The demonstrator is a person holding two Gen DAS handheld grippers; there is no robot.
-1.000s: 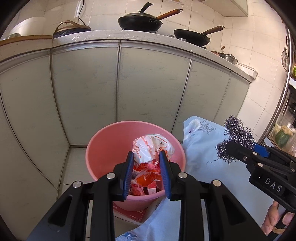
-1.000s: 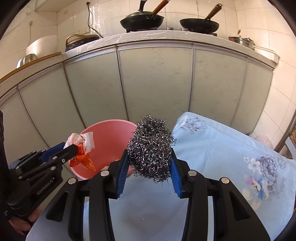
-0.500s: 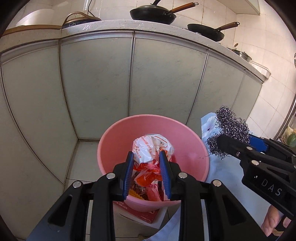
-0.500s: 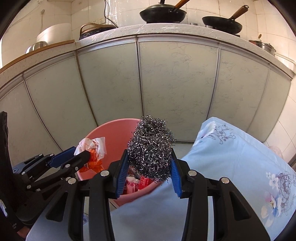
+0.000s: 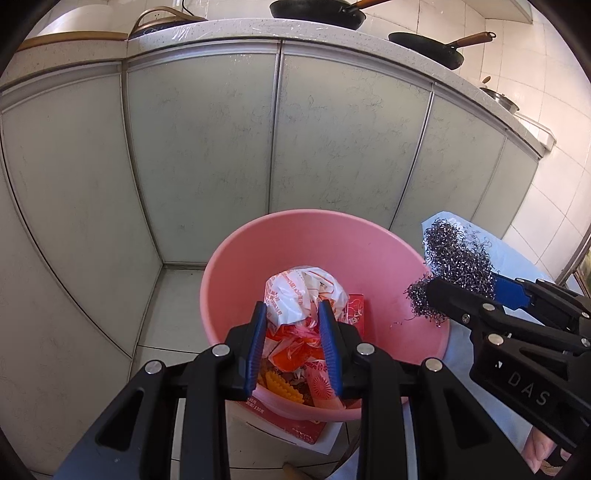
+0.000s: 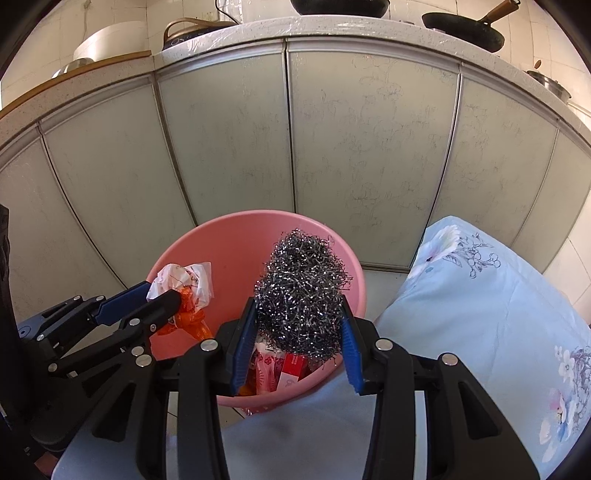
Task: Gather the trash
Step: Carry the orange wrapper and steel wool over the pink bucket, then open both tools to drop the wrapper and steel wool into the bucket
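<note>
Kitchen cabinets with pale grey-green panel doors (image 6: 332,140) in thin metal frames fill the background of both views, curving under a speckled white stone surface (image 5: 332,37). On that surface stand two black woks with wooden handles (image 5: 428,50), a dark flat cooker with a bronze handle (image 5: 162,22) and, toward the right end, a steel pot (image 5: 498,99); in the right wrist view a white round vessel (image 6: 110,38) sits on a wood-edged section at the left. White wall tiles (image 5: 546,147) rise behind the surface and down the right side. On the grey tiled floor (image 5: 177,306) in front of the doors stands a round pink plastic bin (image 5: 314,243), resting on a red and white printed box (image 5: 295,428), with red and orange wrappers already lying in its bottom. The left tool (image 5: 293,343) is closed on a crumpled white and orange plastic bag (image 5: 299,291) and holds it over the bin's opening. The right tool (image 6: 295,343) is clamped on a ball of silver steel wool (image 6: 301,291), which hangs above the right part of the bin near its rim. A light blue cloth with printed flowers (image 6: 480,295) covers something just to the right of the bin, its edge touching the bin's side.
</note>
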